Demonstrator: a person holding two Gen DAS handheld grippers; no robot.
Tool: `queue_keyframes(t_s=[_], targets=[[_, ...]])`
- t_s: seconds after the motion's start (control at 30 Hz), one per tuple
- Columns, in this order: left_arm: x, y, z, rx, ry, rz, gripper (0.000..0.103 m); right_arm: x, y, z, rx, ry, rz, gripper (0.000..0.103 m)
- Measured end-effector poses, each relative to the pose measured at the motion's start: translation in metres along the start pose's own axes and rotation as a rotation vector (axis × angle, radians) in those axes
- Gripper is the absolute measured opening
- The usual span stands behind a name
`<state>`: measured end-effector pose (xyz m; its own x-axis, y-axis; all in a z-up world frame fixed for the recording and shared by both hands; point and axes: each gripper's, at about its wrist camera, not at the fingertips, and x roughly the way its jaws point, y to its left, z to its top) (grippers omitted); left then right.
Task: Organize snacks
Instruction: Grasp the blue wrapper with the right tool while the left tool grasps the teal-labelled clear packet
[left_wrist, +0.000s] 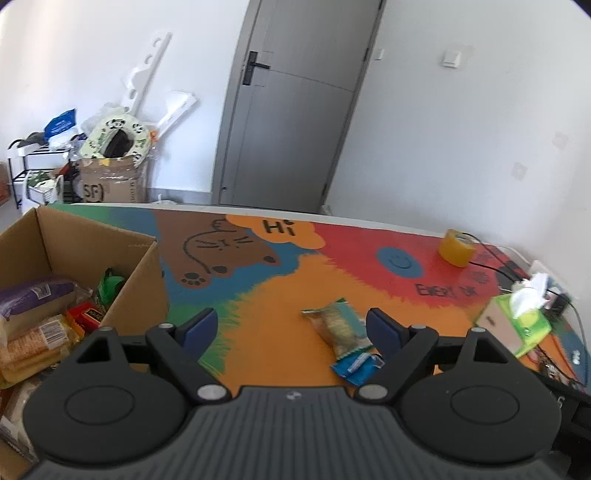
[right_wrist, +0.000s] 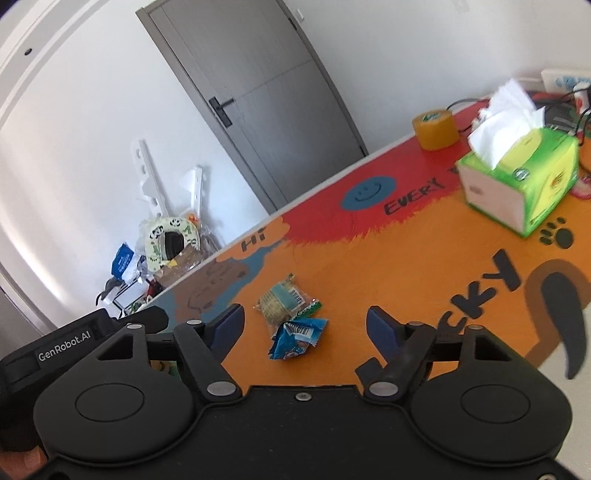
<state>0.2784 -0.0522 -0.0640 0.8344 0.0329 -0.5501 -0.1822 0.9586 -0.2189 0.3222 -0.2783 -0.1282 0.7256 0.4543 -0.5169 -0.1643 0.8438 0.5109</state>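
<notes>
Tongs (left_wrist: 291, 326) beside left-view-only snack box (left_wrist: 140, 280)

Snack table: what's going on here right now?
A person holds a gripper in each hand over the colourful table. Two snack packets remain on it: a clear cracker packet and a blue packet, touching each other. The right gripper and left gripper are both open and empty, aimed at the packets. A cardboard box at the left already holds several snacks. A tissue box and tape roll sit farther back.

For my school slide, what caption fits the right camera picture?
Open right gripper nears two snack packets on a colourful table.
</notes>
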Motion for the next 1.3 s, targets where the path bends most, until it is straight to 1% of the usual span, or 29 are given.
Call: queue_keyframes(t_s=[0.1,0.27,0.4,0.47,0.53,0.6,0.63,0.67,0.7,0.73,0.77,1.0,1.1,1.13,1.17,1.2,1.27,1.3], targets=[[0.01,0.0,0.001,0.001,0.014,0.001,0.086,0.015,0.002,-0.001,-0.005,0.024,-0.002,0.073],[0.023,0.005,-0.001,-0.015,0.034,0.018,0.086,0.037,0.006,-0.005,-0.004,0.069,0.0,0.069],[0.026,0.012,0.002,-0.034,0.036,0.032,0.084,0.051,0.011,-0.006,-0.012,0.097,0.0,0.066],[0.026,0.014,0.003,-0.032,0.032,0.035,0.084,0.056,0.014,-0.005,-0.013,0.107,0.002,0.059],[0.027,0.015,0.003,-0.026,0.032,0.041,0.084,0.063,0.016,-0.007,-0.013,0.123,0.008,0.057],[0.028,0.014,0.002,-0.022,0.039,0.044,0.084,0.067,0.018,-0.01,-0.022,0.133,0.005,0.052],[0.028,0.013,0.002,-0.018,0.039,0.046,0.084,0.07,0.017,-0.011,-0.022,0.14,0.003,0.038],[0.028,0.012,0.003,-0.014,0.038,0.047,0.084,0.071,0.015,-0.012,-0.018,0.146,0.007,0.022],[0.029,0.01,0.003,-0.009,0.038,0.048,0.084,0.071,0.013,-0.013,-0.008,0.139,0.027,0.019],[0.03,0.008,0.004,-0.006,0.036,0.046,0.084,0.069,0.011,-0.013,-0.009,0.132,0.034,0.006],[0.031,0.006,0.004,-0.004,0.034,0.045,0.084,0.067,0.011,-0.013,-0.016,0.129,0.03,0.001],[0.042,-0.015,0.002,0.018,0.053,0.023,0.084,0.05,-0.008,-0.007,-0.003,0.079,0.013,0.001],[0.044,-0.021,0.001,0.02,0.054,0.019,0.084,0.045,-0.02,-0.003,0.022,0.074,0.005,0.001],[0.044,-0.021,0.001,0.021,0.051,0.021,0.084,0.044,-0.022,-0.001,0.031,0.078,0.008,0.002],[0.044,-0.021,0.001,0.022,0.05,0.023,0.084,0.043,-0.023,0.0,0.04,0.079,0.015,0.009],[0.043,-0.02,0.0,0.02,0.05,0.027,0.084,0.042,-0.022,0.001,0.04,0.074,0.019,0.011],[0.043,-0.017,0.0,0.005,0.053,0.033,0.084,0.045,-0.019,0.001,0.032,0.079,0.019,0.032],[0.042,-0.015,-0.001,0.0,0.051,0.033,0.083,0.047,-0.016,0.0,0.028,0.085,0.021,0.033]])
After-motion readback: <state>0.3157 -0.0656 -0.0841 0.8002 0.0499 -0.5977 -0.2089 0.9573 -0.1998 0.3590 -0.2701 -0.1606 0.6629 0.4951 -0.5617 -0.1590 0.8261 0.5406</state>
